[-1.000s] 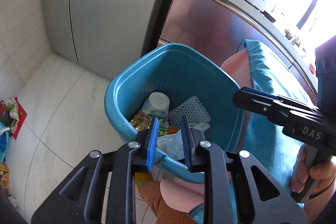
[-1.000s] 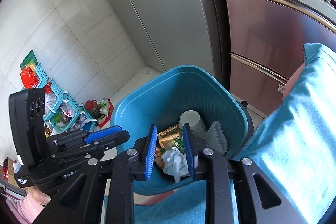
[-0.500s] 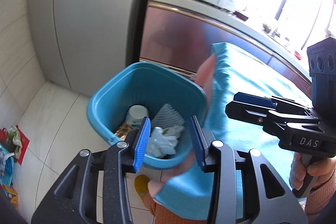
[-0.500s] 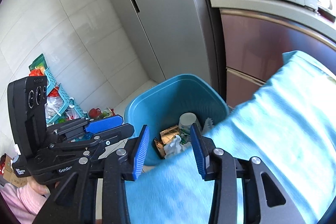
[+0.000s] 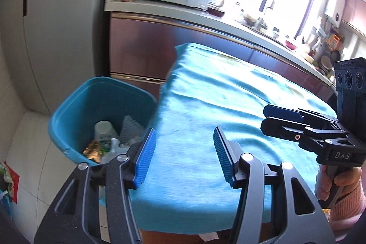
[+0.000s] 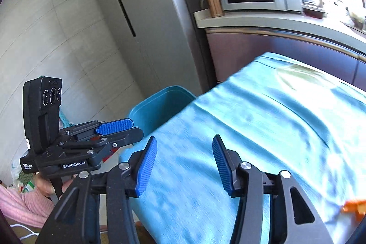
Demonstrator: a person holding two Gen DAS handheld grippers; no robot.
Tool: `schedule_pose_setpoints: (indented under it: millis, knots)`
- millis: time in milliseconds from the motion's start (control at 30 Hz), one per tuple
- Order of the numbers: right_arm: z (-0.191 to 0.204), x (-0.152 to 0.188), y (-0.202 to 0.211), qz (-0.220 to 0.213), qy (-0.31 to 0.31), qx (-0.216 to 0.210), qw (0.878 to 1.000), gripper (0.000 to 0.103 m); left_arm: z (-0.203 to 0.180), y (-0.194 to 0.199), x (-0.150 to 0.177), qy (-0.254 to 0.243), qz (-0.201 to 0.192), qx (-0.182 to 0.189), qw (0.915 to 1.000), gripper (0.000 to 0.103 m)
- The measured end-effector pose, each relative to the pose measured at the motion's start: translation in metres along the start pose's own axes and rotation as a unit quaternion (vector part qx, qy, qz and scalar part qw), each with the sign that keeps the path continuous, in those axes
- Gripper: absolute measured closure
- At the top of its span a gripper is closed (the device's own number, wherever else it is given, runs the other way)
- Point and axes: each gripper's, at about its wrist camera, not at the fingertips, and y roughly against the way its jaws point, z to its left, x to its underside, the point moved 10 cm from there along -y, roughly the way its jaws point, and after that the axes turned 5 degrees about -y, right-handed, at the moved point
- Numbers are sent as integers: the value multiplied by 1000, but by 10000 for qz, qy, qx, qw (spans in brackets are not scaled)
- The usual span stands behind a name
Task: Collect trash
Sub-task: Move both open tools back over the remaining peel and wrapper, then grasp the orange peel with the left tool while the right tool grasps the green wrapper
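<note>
Opening, empty: left tongs (image 5: 184,151) | right tongs (image 6: 184,158) | ribbed blue pads, wrinkled teal cloth (image 5: 228,106)

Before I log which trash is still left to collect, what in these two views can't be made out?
- Orange scrap on the blue cloth, right wrist view: cut by the frame edge and motion-blurred; unidentifiable.
- Blue bin, right wrist view: its contents are hidden by its own wall and the cloth.
- Bin contents, left wrist view: partly covered by the left gripper; lower items unclear.
- Countertop clutter, left wrist view: too small, washed out by window glare.
</note>
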Motion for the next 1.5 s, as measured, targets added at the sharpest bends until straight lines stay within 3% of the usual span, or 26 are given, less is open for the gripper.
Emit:
schedule_pose_setpoints:
  millis: [333, 567, 767, 1033, 1233, 1500]
  knots:
    - [-75, 25, 81, -502, -686, 875, 9925, 55, -112, -27, 12, -709, 311, 1036, 9916, 51]
    - [-146, 40, 137, -860, -1317, 1569, 9750, 55, -180, -50, 28, -1113, 647, 1641, 9780, 51]
    - [-197, 67, 175, -1003, -1829, 2001, 9573, 54, -225, -70, 32, -1487, 840, 1850, 9678, 51]
    - [-221, 102, 188, -907, -2267, 2045, 9479, 54, -260, -105, 21, -1627, 1064, 1994, 9604, 51]
    - [-222, 120, 182, -837, -2494, 1820, 9475, 50, -277, -136, 19, -1685, 1354, 1970, 9563, 52]
    - [-219, 124, 176, -818, -2551, 1618, 9498, 49, -289, -154, 10, -1794, 1414, 1908, 9547, 57]
